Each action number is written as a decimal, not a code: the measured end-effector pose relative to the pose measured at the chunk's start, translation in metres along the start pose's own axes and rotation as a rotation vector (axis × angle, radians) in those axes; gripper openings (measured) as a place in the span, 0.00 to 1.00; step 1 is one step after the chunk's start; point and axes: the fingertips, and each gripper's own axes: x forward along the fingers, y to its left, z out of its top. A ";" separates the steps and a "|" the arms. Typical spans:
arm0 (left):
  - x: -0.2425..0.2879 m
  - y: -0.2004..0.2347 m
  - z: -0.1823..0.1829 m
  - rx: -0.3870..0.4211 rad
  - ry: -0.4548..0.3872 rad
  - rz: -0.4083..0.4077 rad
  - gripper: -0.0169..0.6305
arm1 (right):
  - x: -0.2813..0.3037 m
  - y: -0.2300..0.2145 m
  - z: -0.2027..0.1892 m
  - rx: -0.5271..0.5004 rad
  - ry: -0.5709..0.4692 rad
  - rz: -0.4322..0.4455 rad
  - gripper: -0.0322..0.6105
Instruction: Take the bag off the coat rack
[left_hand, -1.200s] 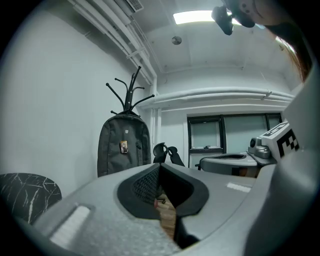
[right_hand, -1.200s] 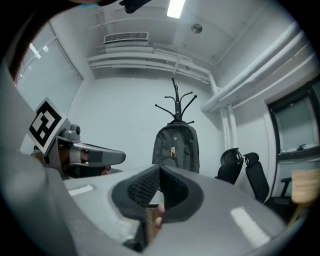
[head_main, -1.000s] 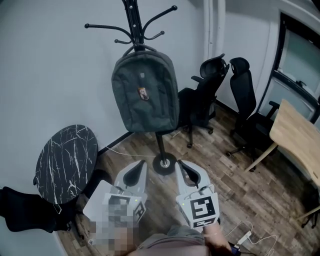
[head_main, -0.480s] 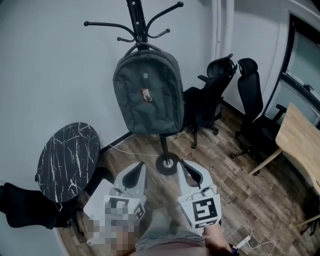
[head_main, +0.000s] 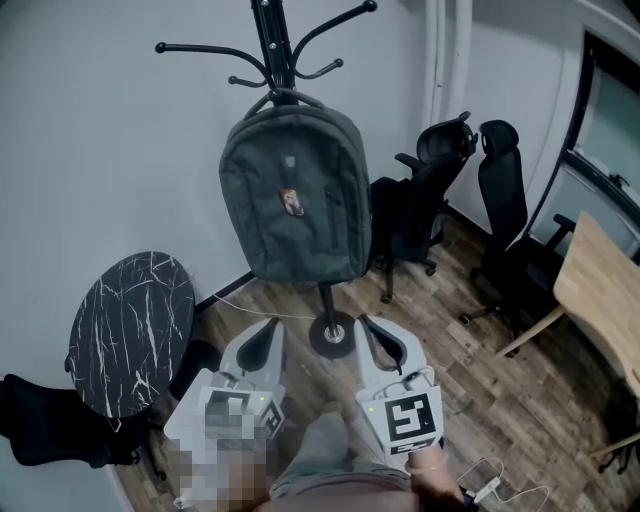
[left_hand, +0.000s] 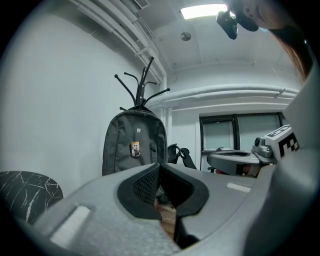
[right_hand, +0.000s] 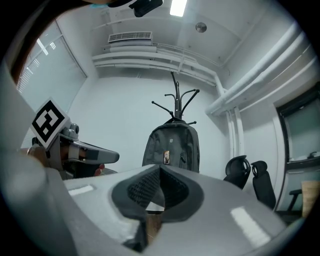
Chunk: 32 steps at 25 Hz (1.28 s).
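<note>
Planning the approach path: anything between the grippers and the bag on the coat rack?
Nothing visible. Both gripper views look straight at the backpack hanging on the coat rack, open air ahead of the shut left gripper and right gripper. Office chairs stand off to its right.

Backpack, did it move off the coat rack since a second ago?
No. The backpack still hangs from the top of the coat rack, flat against its pole. It only looks bigger because the head view has come closer.
</note>
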 end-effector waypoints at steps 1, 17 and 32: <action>0.004 0.004 0.001 0.000 -0.003 0.001 0.04 | 0.005 -0.002 -0.001 -0.002 0.001 -0.002 0.05; 0.067 0.057 0.007 -0.014 -0.019 0.008 0.04 | 0.084 -0.025 -0.008 -0.038 0.016 -0.007 0.05; 0.105 0.105 0.030 -0.020 -0.049 0.060 0.05 | 0.131 -0.053 0.006 -0.087 0.002 -0.057 0.05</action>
